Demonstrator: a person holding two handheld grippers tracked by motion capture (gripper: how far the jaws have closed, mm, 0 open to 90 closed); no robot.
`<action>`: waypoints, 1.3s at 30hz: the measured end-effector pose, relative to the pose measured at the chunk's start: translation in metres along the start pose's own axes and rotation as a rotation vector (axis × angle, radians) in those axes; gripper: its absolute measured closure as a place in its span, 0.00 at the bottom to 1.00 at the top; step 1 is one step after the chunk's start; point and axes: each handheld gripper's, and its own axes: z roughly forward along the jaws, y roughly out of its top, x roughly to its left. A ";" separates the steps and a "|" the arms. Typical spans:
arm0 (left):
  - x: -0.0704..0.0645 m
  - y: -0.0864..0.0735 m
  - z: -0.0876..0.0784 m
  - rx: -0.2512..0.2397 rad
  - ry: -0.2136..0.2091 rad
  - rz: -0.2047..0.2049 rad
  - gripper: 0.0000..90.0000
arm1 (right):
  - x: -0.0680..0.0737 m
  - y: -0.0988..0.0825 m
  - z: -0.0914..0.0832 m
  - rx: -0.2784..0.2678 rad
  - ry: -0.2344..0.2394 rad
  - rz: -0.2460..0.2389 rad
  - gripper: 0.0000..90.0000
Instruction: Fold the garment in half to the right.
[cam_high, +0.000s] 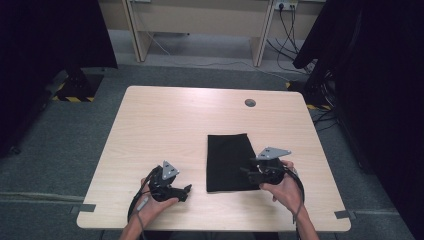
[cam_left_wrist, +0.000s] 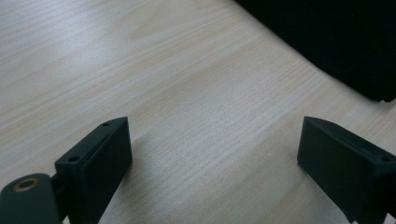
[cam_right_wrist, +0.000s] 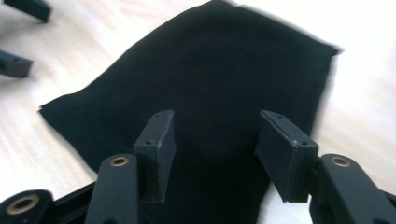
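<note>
The black cloth (cam_high: 227, 162) lay folded flat on the desk (cam_high: 165, 120). My right gripper (cam_right_wrist: 212, 149) hovered over its near right edge, jaws half open, gripping nothing. My left gripper (cam_left_wrist: 212, 154) waited left of the cloth, jaws wide and empty. Next step, as judged: grasp the edge.

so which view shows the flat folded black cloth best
The high view: the flat folded black cloth lies there on the light wooden table with nearly its whole outline visible. The right gripper view gives a close look, but the open right gripper stands before its near part. The left gripper view catches just a dark corner.
</note>
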 end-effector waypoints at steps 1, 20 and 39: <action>0.000 0.000 0.000 0.000 0.000 0.000 0.10 | 0.000 -0.001 0.005 0.017 -0.002 -0.006 0.50; 0.002 -0.003 -0.003 -0.002 0.000 -0.006 0.10 | 0.002 0.005 0.022 0.034 -0.027 -0.040 0.38; 0.009 -0.011 -0.011 0.013 0.033 -0.037 0.04 | -0.007 0.005 0.053 0.040 0.020 0.017 0.33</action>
